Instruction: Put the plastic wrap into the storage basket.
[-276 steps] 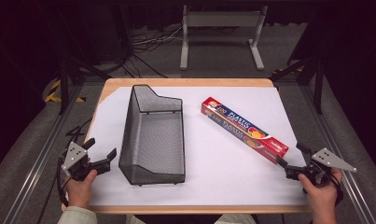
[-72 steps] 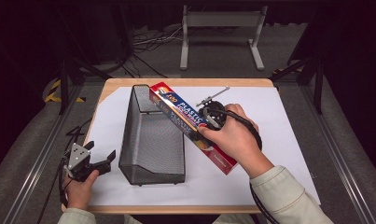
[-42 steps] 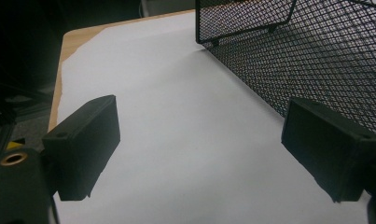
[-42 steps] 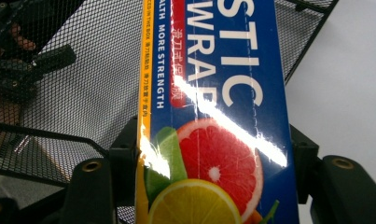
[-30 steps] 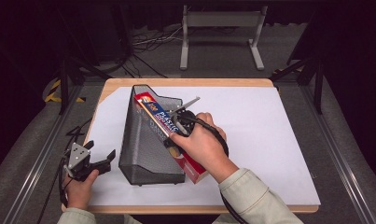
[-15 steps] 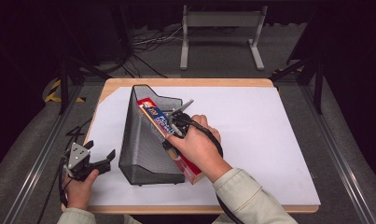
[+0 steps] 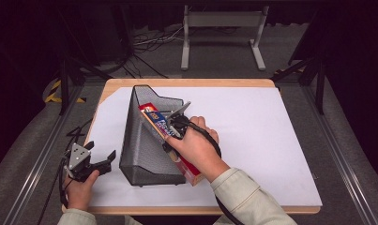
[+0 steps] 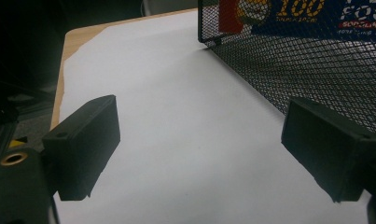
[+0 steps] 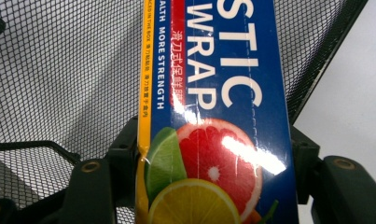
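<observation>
A long blue and red cardboard box of plastic wrap (image 7: 170,140) is gripped across its width by the right gripper (image 7: 176,125), whose two black jaws are seen in the right gripper view pressed against the box's (image 9: 213,116) two long edges, one at each side, with the printed citrus slices lying between them. In the high view the box is held tilted over the black wire-mesh tray (image 7: 147,140), its far end lying inside the mesh near the tall back wall and its near end sticking out past the tray's right rim, below the person's right hand (image 7: 196,150). The gripper is clamped on the box just beyond the middle of its length, towards the far end, above the tray's right wall. The mesh (image 9: 64,70) is seen directly behind the box in the right gripper view, with the white sheet of the table (image 9: 353,107) showing at the right. The left gripper (image 7: 95,165) is held near the table's front left corner, just beside the tray's left wall and apart from it. Its jaws are spread wide with nothing between them, over the white table cover (image 8: 176,116). Through the mesh wall (image 8: 288,65) in the left gripper view, part of the box's print (image 8: 293,14) is visible.
</observation>
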